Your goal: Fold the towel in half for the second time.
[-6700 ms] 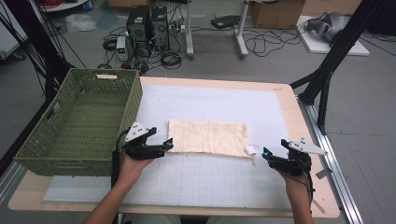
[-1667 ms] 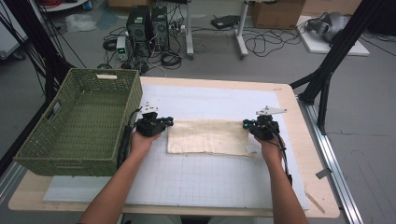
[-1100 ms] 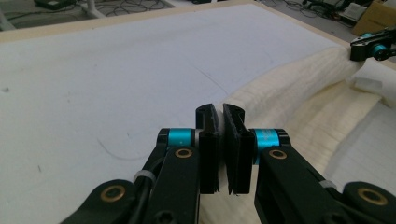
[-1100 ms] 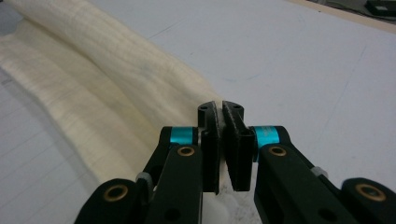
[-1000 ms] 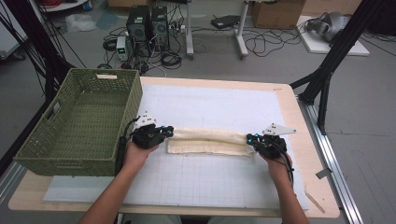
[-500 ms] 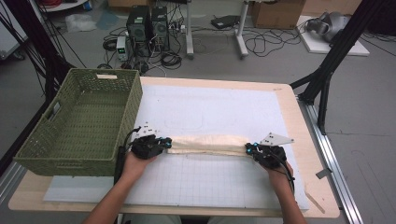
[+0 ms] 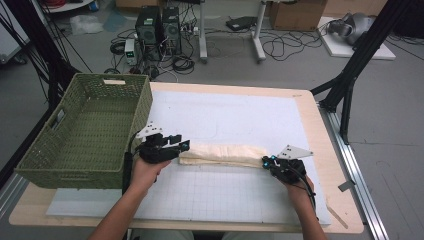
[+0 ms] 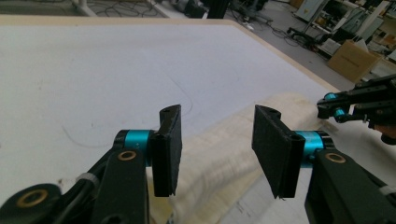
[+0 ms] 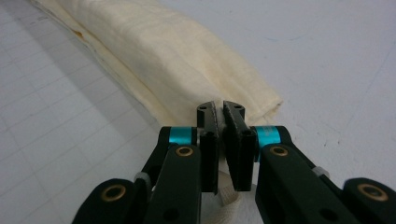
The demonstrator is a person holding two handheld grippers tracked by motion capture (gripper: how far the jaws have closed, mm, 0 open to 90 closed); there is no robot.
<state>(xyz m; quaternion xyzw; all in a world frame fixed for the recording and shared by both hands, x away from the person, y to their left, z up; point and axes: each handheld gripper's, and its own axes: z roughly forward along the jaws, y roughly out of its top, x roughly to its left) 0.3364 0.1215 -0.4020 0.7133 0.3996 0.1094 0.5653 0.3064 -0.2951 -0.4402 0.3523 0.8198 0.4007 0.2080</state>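
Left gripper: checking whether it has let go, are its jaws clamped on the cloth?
No, the left gripper has its jaws wide apart over the cloth.

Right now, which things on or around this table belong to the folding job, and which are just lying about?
In the job:
cloth, folded into a long strip
left gripper, open over one end
right gripper, shut on the other end

Lying about:
green basket, beside the cloth
computer boxes and cables on the floor
cardboard box

I am seeing even overhead light; the white mat is glaring brightly, the cloth beside it is casting soft shadows, far edges blurring.
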